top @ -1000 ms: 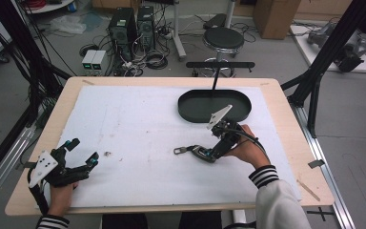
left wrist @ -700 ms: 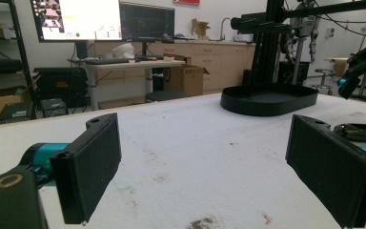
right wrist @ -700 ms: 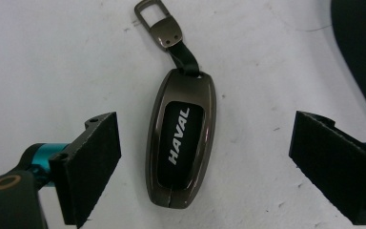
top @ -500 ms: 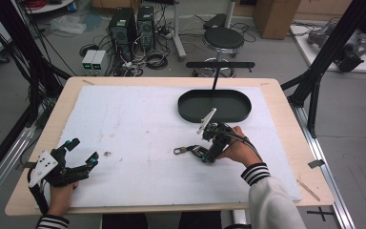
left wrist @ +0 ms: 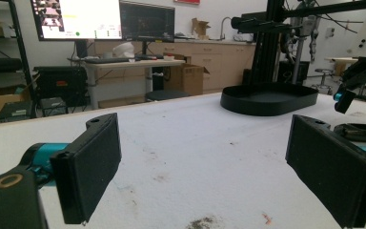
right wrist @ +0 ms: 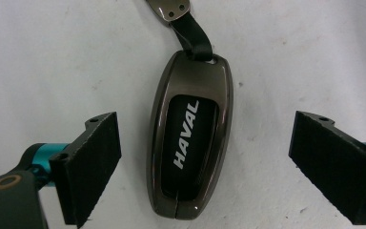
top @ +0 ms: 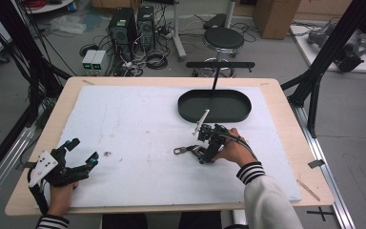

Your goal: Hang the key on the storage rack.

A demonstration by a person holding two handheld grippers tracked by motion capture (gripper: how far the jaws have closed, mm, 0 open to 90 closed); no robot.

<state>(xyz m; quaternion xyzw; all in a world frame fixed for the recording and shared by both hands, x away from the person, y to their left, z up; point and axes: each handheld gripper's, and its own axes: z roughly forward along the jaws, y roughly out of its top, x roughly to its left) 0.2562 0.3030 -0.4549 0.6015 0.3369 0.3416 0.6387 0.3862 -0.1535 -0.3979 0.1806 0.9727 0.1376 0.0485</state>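
Light: even and bright from overhead; the white table cover [top: 138,124] is staying free of hard glare
Shadows: soft, lying close under the black tray [top: 214,106] at the far edge
Sharpness: the high view is looking slightly soft; the key fob [right wrist: 189,136] is showing crisply, with a faint sheen on its metal rim
Blur: the left gripper [left wrist: 205,167] view is blurring its near jaws; background furniture is staying readable
Distortion: the table's edges are bowing slightly towards the corners

"HAVAL" stands in white capitals on the black face of the key fob [right wrist: 189,143] (the letters run lengthwise along it). The monitor's [left wrist: 76,19] on-screen writing is too small to read.
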